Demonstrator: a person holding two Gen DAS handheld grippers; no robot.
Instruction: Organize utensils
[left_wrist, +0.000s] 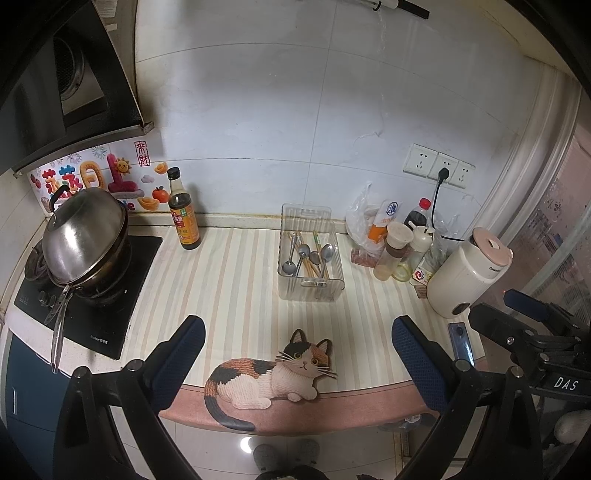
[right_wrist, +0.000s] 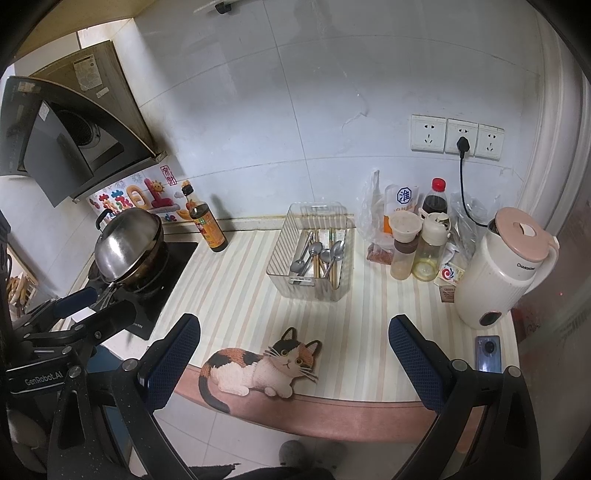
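A clear plastic bin (left_wrist: 309, 286) (right_wrist: 295, 291) stands on the striped counter mat toward the back. Several metal spoons (left_wrist: 307, 255) (right_wrist: 319, 254) and wooden chopsticks (left_wrist: 317, 242) (right_wrist: 334, 273) lie inside it. My left gripper (left_wrist: 297, 341) is open and empty, held back over the counter's front edge, well short of the bin. My right gripper (right_wrist: 295, 338) is also open and empty, over the front edge. Each gripper shows in the other's view, the right one (left_wrist: 532, 314) at the right, the left one (right_wrist: 85, 306) at the left.
A cat-shaped mat (left_wrist: 271, 373) (right_wrist: 258, 369) lies at the front edge. A stove with a lidded wok (left_wrist: 86, 243) (right_wrist: 129, 247) is left, a sauce bottle (left_wrist: 183, 214) (right_wrist: 207, 225) beside it. Condiment bottles (left_wrist: 402, 247) (right_wrist: 417, 247), a white blender jug (left_wrist: 465, 273) (right_wrist: 498, 273) and a phone (right_wrist: 488, 354) are right.
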